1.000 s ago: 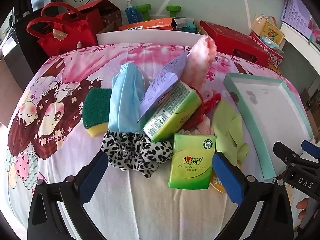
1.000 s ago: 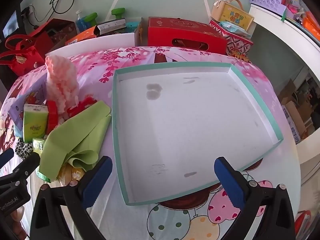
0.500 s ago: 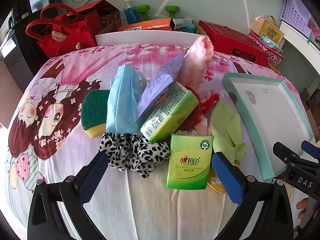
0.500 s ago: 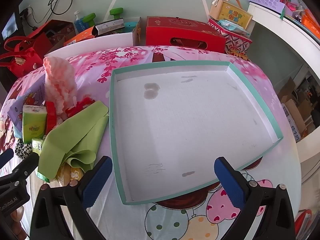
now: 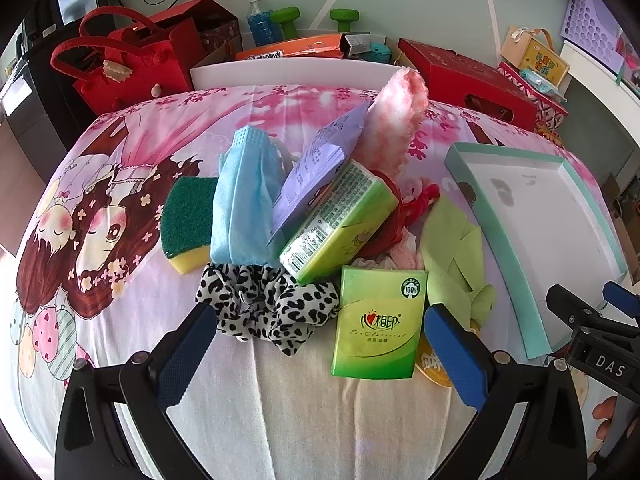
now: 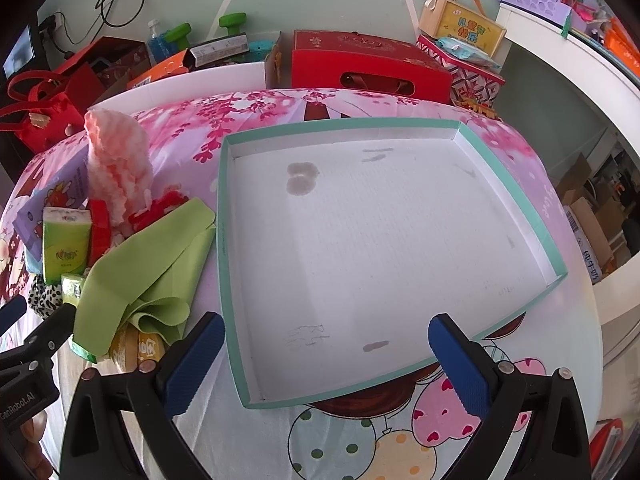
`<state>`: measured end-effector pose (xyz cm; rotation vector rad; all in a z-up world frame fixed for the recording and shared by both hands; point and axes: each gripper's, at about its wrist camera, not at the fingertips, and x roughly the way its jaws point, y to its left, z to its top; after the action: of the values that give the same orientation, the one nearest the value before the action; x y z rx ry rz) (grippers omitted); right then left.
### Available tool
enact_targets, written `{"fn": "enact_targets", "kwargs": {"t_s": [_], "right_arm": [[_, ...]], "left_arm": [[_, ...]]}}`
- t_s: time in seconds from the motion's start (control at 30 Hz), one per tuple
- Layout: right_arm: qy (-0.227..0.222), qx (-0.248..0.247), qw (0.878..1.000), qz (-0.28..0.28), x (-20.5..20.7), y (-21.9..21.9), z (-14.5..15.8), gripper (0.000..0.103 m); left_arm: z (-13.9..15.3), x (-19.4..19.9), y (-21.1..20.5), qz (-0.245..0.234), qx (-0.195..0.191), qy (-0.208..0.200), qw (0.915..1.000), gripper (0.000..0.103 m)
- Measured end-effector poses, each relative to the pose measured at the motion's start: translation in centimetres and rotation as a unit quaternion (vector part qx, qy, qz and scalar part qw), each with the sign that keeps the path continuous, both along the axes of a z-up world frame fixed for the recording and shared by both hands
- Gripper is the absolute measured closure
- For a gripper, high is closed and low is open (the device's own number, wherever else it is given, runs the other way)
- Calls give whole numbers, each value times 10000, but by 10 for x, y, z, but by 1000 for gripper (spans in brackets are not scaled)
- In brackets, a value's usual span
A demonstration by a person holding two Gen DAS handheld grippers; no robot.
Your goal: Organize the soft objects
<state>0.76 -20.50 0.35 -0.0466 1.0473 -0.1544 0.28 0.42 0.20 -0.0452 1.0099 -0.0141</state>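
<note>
A heap of soft things lies on the cartoon-print cloth: a leopard scrunchie (image 5: pixel 264 304), a flat green tissue pack (image 5: pixel 378 324), a second tissue pack (image 5: pixel 340 224) propped on the heap, a blue face mask (image 5: pixel 240 204), a green-and-yellow sponge (image 5: pixel 186 222), a pink fluffy roll (image 5: pixel 396 108) and a light green cloth (image 6: pixel 148 268). My left gripper (image 5: pixel 316 354) is open just in front of the scrunchie and the flat pack, holding nothing. To the right sits an empty teal-rimmed white tray (image 6: pixel 516 196). My right gripper (image 6: pixel 326 360) is open over the tray's near edge.
A purple packet (image 5: pixel 320 160) leans on the heap; red knit items (image 5: pixel 416 200) lie beneath it. A yellow packet (image 6: pixel 136 348) peeks from under the green cloth. Red bags (image 5: pixel 128 60) and boxes (image 6: pixel 368 64) crowd the table's far edge.
The left gripper has drifted slightly right and closer to the heap. The right gripper has shifted a little left along the tray. Both stay open; no object has moved.
</note>
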Motion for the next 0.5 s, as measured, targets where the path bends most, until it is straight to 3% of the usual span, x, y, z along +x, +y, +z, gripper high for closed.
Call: {"fn": "enact_targets", "kwargs": {"t_s": [0.5], "right_arm": [[5, 3, 10000, 2, 0, 0, 0, 0]], "left_arm": [[0, 0, 1, 13, 0, 30, 10000, 0]]}}
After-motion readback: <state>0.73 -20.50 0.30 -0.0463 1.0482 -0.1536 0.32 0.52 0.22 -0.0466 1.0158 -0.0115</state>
